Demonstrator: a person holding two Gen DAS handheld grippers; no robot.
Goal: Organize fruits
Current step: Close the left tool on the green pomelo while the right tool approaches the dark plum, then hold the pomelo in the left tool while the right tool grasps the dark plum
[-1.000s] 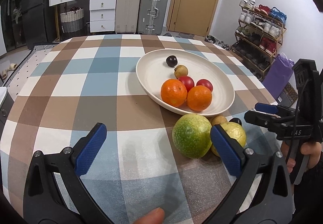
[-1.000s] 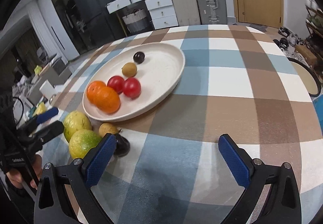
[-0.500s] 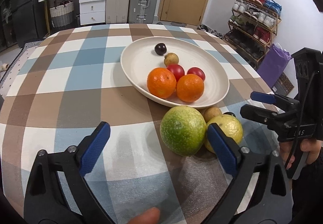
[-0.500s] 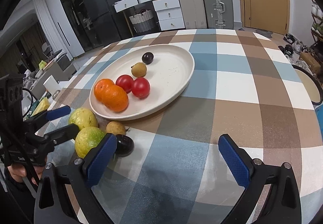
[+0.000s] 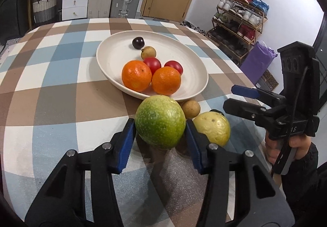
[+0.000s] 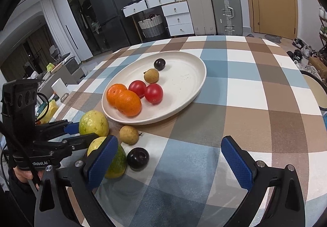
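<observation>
Plate [image 5: 114, 51]: we see it is shallow and stiff, and it holds two oranges, two tomatoes and small fruits.
Green fruit [image 5: 160, 121]: on the tablecloth just before the plate; we judge it firm, rather heavy, smooth; we hold it at its widest part.
Left gripper [image 5: 160, 137]: closing, pads at both sides of the green fruit.
Right gripper [image 6: 169, 159]: wide open, holds nothing.
Dark plum [image 6: 138, 158]: small, light, we think it rolls easily.

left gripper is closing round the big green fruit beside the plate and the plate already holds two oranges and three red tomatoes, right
Not quite: the cream oval plate holds two red tomatoes, not three, as the left wrist view shows. The rest stands: the left gripper is closing round the big green round fruit, and two oranges lie there.
</observation>
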